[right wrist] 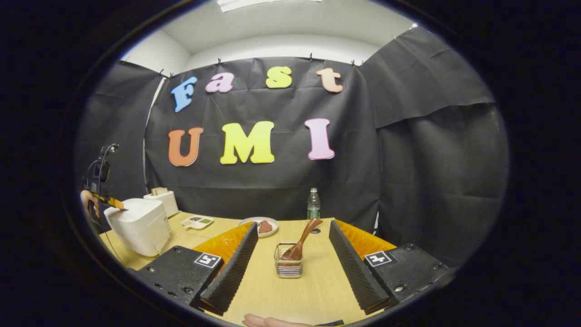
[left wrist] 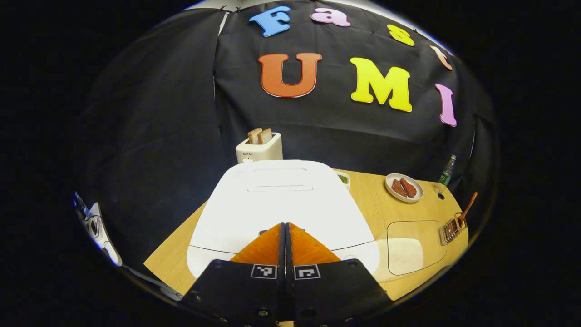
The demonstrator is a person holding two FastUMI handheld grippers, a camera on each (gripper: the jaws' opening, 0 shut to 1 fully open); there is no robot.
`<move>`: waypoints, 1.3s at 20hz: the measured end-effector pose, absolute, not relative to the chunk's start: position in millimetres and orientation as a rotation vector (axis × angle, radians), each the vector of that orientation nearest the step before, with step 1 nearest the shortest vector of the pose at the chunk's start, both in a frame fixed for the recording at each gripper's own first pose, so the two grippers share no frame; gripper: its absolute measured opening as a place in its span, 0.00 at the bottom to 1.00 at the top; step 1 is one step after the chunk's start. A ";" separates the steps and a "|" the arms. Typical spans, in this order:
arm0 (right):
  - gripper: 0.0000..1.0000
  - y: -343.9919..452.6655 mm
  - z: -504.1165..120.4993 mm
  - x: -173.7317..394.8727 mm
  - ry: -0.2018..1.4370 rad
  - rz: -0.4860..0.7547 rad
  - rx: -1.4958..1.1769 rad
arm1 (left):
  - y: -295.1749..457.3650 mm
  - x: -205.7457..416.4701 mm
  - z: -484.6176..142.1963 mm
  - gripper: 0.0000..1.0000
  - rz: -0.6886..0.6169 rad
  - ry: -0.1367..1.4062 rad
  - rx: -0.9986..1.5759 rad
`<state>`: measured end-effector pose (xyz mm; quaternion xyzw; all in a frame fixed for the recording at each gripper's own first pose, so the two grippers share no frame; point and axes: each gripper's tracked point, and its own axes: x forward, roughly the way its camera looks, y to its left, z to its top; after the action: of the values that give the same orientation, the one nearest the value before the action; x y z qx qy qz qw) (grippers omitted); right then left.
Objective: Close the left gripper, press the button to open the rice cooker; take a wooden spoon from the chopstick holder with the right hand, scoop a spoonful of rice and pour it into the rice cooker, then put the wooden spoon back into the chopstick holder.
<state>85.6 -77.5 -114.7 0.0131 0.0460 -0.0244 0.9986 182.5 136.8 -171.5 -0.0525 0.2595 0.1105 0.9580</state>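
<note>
Black cloth point(right wrist: 272, 181) hangs all around the booth, pinned along its top edge with small clips. Above it a white wall point(right wrist: 281, 45) curves up to a pale ceiling, where a bright light strip point(right wrist: 268, 3) glows. Straight ahead of the right tool, a light wooden table point(right wrist: 308, 290) stretches away to the cloth. Off to the right, a second drape point(right wrist: 435, 136) overlaps the back one, wrinkled and sagging.
</note>
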 end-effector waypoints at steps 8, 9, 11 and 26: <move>0.99 -79.3 -125.5 78.9 0.120 -0.042 0.015 | 137.4 180.4 -173.4 0.00 0.208 0.550 -0.107; 0.99 -80.4 -127.5 78.2 0.126 -0.043 0.013 | 136.5 180.9 -171.1 0.00 0.204 0.547 -0.109; 0.99 -82.7 -130.6 78.4 0.137 -0.047 0.010 | 138.0 183.4 -162.1 0.00 0.204 0.513 -0.109; 1.00 -82.3 -173.4 102.1 0.217 -0.034 0.061 | 123.6 148.8 -65.7 0.06 0.205 0.229 -0.076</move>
<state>102.1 -82.3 -173.4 0.0304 0.1085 -0.0172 0.9935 148.8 123.6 -65.7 -0.0377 0.1143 0.1019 0.9875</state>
